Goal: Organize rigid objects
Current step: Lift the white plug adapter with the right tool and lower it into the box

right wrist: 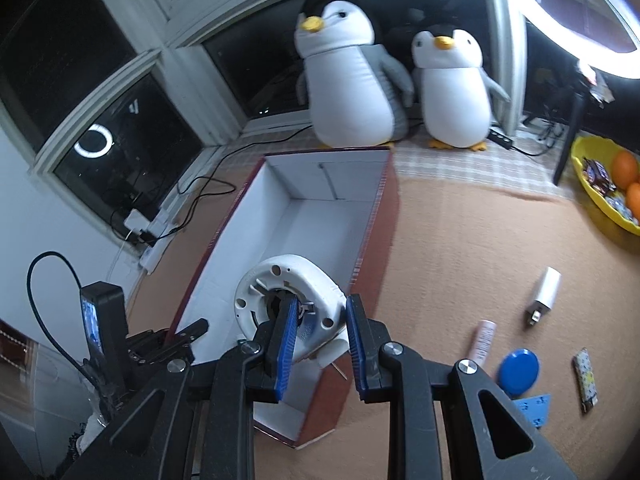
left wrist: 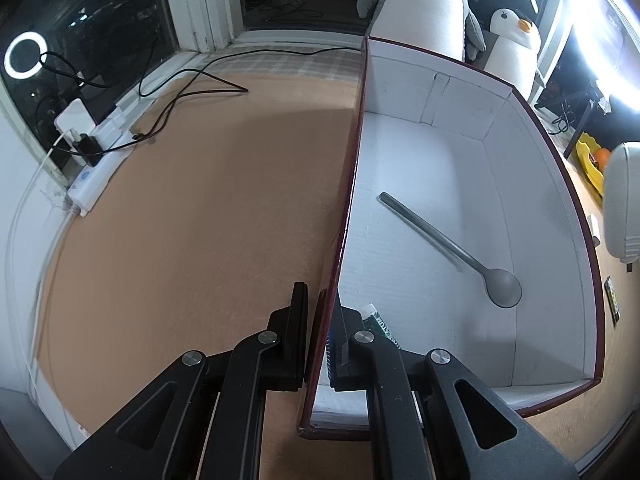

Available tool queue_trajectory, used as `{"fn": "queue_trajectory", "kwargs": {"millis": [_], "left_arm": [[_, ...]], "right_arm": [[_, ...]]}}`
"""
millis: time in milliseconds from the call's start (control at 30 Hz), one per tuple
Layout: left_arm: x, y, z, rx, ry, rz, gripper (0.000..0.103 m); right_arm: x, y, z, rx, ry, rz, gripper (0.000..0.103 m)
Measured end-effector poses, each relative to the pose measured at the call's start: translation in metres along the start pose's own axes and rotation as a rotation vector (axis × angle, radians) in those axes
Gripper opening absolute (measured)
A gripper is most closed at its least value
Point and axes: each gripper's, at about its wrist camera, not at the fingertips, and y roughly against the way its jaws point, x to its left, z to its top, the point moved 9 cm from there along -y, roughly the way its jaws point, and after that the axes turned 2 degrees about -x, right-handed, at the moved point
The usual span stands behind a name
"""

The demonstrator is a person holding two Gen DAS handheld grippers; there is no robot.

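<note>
Left gripper (left wrist: 320, 300), nearest the lens, straddles the left wall of the single open cardboard box (left wrist: 404, 84), one finger outside and one inside, jaws narrowed onto the wall's edge. Right gripper (right wrist: 322, 308), jaws moderately apart, holds a white round device (right wrist: 280, 284) over the box's near end; the left blue pad (right wrist: 290, 320) sits in the device's central opening, while the right finger stands just outside its rim, so whether the grip is firm cannot be told. Inside the box lies one grey spoon (left wrist: 448, 244), bowl toward the near right corner. On the tan tabletop (right wrist: 460, 240) right of the box: one blue disc (right wrist: 519, 371), one pink tube (right wrist: 484, 340), one white charger plug (right wrist: 544, 292), one patterned wrapped bar (right wrist: 586, 378). Farther right, one yellow bowl (right wrist: 592, 204) holds oranges. Beyond the box stand two penguin plush toys (right wrist: 352, 80).
</note>
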Motion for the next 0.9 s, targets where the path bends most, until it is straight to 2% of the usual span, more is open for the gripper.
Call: {"fn": "queue_trajectory", "kwargs": {"millis": [333,800,900], "left_arm": [[0.001,0.000,0.000,-0.003,0.018,0.006,0.007],[0.001,0.001,0.000,-0.001,0.021,0.008,0.007],[0.002,0.000,0.000,-0.001,0.019,0.007,0.007]], "right_arm": [[0.037,-0.044,-0.012,0.083,0.077,0.035,0.022],[0.044,-0.071,-0.030,0.160,0.101,0.041,0.022],[0.046,-0.072,-0.030,0.168,0.088,0.066,0.023]]}}
